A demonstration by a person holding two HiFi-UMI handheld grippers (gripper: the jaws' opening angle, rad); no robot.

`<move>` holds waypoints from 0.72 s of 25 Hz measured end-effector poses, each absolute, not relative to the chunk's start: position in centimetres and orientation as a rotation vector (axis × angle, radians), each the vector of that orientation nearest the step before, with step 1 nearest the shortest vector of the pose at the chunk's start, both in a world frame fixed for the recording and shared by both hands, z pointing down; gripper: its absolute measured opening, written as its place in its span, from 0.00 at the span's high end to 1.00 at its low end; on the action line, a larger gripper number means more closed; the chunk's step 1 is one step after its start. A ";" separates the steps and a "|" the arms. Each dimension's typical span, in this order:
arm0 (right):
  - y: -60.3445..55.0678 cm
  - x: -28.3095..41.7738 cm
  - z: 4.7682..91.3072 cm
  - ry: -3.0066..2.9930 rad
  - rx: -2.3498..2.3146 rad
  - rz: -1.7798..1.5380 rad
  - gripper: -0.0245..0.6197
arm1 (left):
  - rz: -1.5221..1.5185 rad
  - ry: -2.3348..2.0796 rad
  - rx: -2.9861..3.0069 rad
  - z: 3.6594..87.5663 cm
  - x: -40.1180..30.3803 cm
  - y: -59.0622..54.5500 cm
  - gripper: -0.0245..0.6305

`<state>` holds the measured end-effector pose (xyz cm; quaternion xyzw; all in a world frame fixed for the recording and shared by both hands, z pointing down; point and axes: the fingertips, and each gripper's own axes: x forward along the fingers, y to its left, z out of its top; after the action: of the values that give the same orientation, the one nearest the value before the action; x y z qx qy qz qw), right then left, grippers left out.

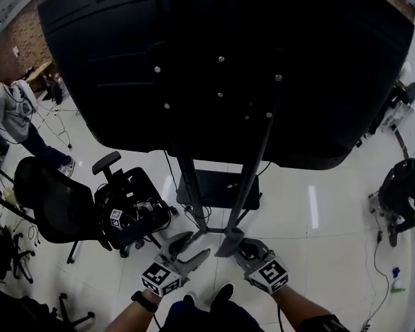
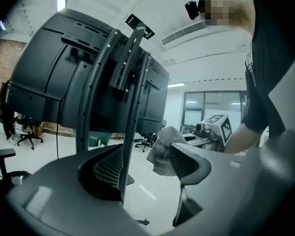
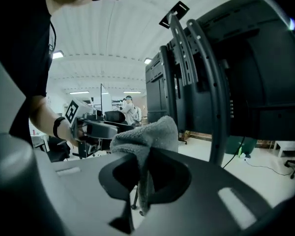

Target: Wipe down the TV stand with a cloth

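Fingers [image 3: 173, 175] of your right gripper [image 3: 146, 176]: closed hard on a grey, fuzzy, terry-like cloth [image 3: 147, 134], pinched at its middle so that it bunches above the pads and trails a short tail below them. Fingers [image 2: 107, 168] of your left gripper [image 2: 146, 154]: spread wide, holding nothing. A slim black upright [image 2: 130, 112] of the stand runs down through the gap, close against one ribbed pad; whether it touches cannot be told. Cloth, handling: soft, light and limp. It will fold and drag rather than push, so the present mid-bundle grip suits it, with the loose crown as the wiping face. Cloth, location: in the right jaws, low down near the foot of the black metal TV stand [image 1: 255, 164], just beside the right-hand post in the head view. Stand, handling: two thin perforated posts rise from a dark floor base to a large flat black television [image 1: 221, 54]. It is stiff and likely heavy and top-loaded. It stands on a glossy white floor [image 1: 318, 185], so it may shift or rock under a hard sideways rub. Hold point, as a judgement: take a post low with the left jaws to steady it, never the screen panel, and run the cloth along the post's length with light pressure.
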<state>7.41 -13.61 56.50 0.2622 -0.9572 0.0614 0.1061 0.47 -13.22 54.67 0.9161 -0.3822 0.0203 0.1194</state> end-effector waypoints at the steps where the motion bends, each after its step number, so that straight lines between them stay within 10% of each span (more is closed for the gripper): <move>1: -12.4 7.0 55.3 -2.835 0.778 0.159 0.93 | 0.046 -1.112 2.683 53.8 0.2 -12.0 0.47; 18: 9.8 -1.5 47.9 -2.976 1.079 0.347 0.94 | 0.015 -0.928 2.823 50.5 -7.6 12.2 0.47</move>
<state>-1.54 9.82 47.93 0.3387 -0.9343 0.1091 -0.0214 -7.58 12.19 50.49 0.9465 -0.3112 0.0051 0.0849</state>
